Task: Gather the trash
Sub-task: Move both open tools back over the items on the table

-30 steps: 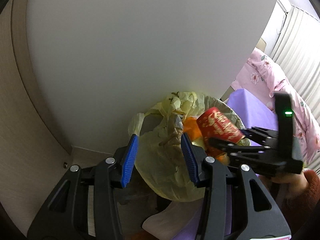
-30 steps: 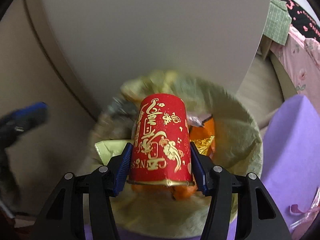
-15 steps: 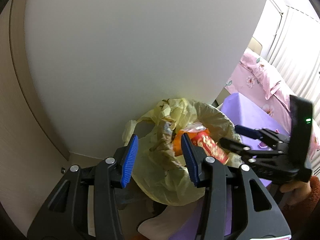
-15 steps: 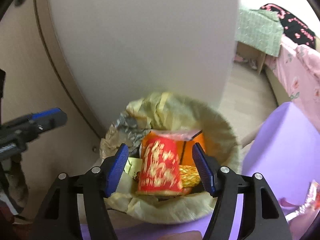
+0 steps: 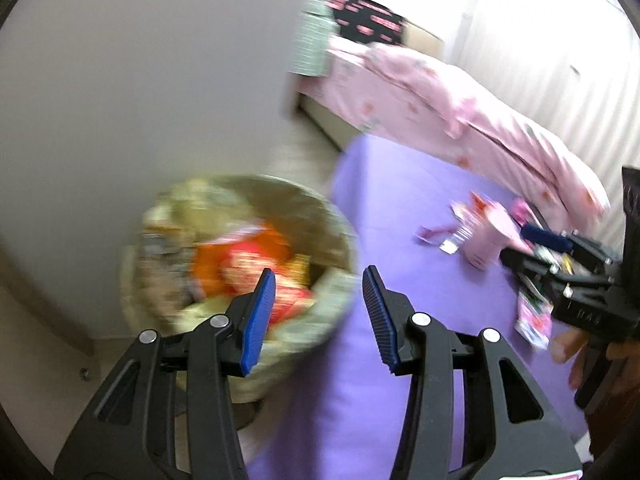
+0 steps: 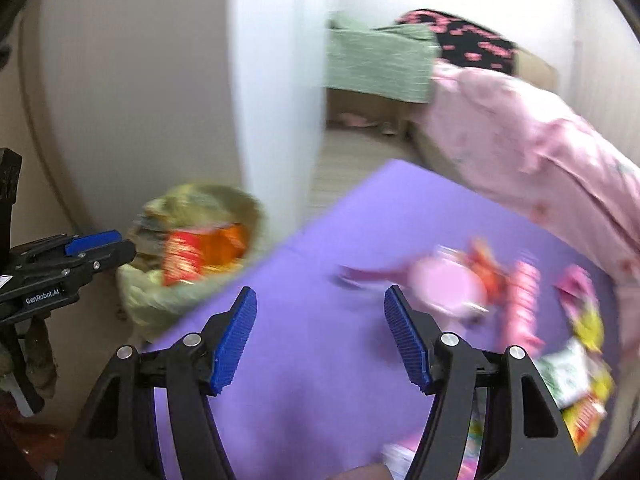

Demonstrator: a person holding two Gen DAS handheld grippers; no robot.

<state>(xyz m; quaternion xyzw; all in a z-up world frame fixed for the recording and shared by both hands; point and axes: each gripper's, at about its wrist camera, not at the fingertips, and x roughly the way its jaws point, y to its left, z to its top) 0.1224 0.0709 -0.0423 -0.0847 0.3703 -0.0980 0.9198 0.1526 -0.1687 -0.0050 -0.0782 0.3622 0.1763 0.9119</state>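
Both views are motion-blurred. The trash bin (image 5: 240, 280), lined with a pale yellow bag, sits at lower left beside the purple counter (image 5: 400, 208) — a red can with gold print (image 6: 182, 258) lies on top of orange wrappers inside. The left gripper (image 5: 318, 316) and right gripper (image 6: 320, 336) both gape empty. Pink and yellow wrappers (image 6: 520, 304) litter the counter's right side.
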